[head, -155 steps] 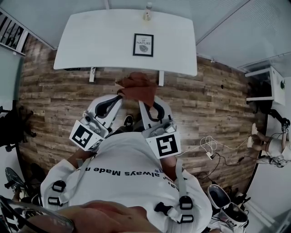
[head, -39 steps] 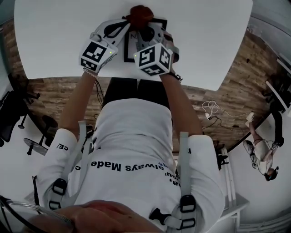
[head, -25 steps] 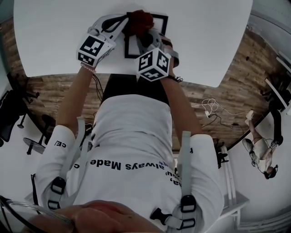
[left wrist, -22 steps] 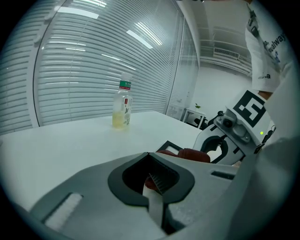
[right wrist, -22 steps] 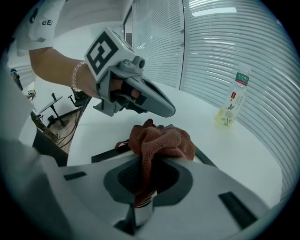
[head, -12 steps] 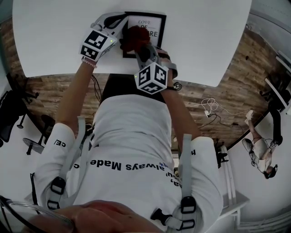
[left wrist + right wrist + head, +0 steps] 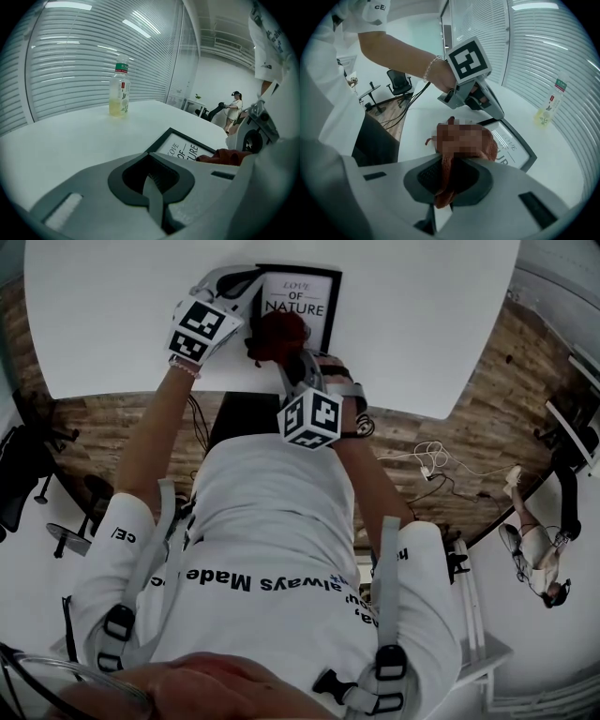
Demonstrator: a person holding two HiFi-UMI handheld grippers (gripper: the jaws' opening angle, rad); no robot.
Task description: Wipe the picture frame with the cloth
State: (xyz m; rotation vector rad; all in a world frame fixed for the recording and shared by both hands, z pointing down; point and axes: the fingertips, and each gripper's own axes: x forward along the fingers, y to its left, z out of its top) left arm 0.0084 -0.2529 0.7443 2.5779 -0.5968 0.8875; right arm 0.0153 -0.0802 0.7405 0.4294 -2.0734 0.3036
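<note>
Since half second ago: right tongs point(image 7: 289, 354) pulled red-brown cloth point(image 7: 275, 334) back to picture frame's point(image 7: 298, 298) near edge; "LOVE OF NATURE" print now uncovered.
Right tongs clenched on cloth, bunched wad resting on frame's lower left part, probably end of wipe stroke.
Left tongs point(image 7: 242, 282) clamped together, nothing between, at frame's left edge, likely bracing frame against sliding.
Frame lies flat on white counter point(image 7: 422, 315).
Green-capped bottle point(image 7: 120, 91) beyond frame, upright, pale yellow liquid inside.

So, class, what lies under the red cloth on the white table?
The near part of the picture frame lies under the cloth; its words LOVE OF NATURE show beyond. What the cloth covers is hidden.
</note>
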